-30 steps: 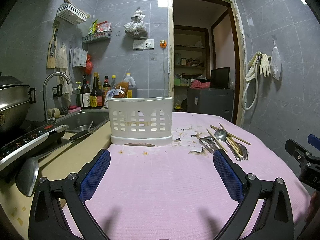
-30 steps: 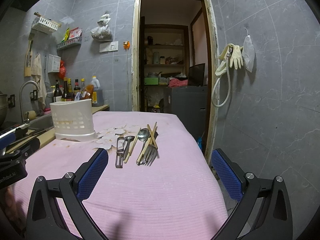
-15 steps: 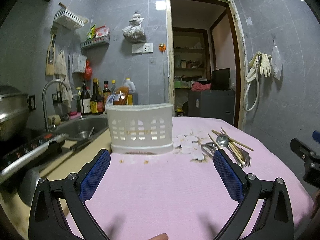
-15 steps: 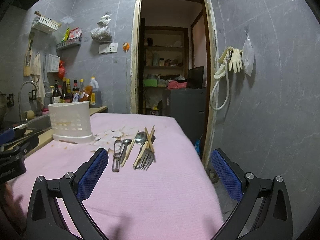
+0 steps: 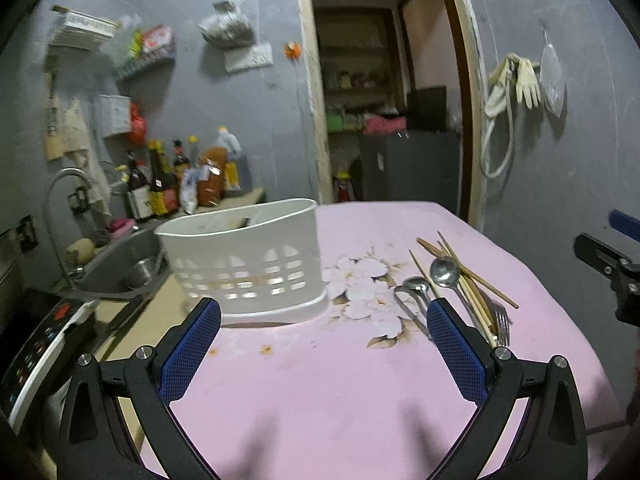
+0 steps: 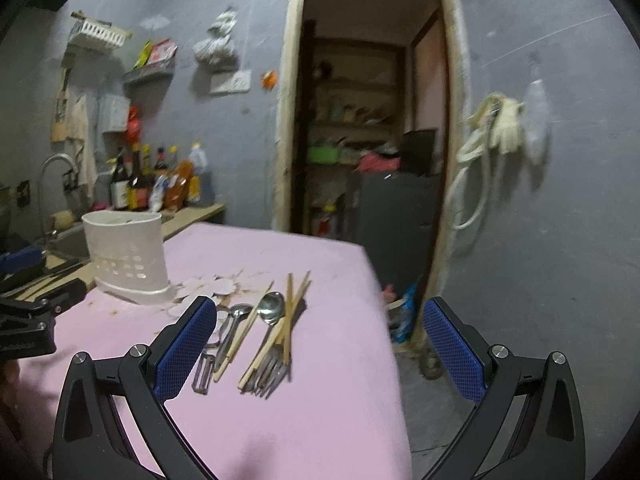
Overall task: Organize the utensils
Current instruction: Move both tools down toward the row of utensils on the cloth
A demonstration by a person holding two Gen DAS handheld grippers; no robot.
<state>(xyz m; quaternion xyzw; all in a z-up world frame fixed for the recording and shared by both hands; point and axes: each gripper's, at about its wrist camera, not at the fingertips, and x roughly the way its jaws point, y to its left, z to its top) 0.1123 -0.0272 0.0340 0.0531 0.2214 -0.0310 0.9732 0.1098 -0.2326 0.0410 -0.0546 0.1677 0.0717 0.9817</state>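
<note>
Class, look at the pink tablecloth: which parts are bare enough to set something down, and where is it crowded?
Bare: the near stretch of the pink tablecloth, in front of the white caddy and the utensil pile, and the far part toward the doorway. Crowded: the utensil pile itself, where spoons, chopsticks, forks and a peeler overlap.

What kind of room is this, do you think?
Most likely a small home kitchen. A sink with a tap sits beside the table, sauce bottles line the counter, and spoons, chopsticks and a white caddy lie on the pink cloth.
</note>
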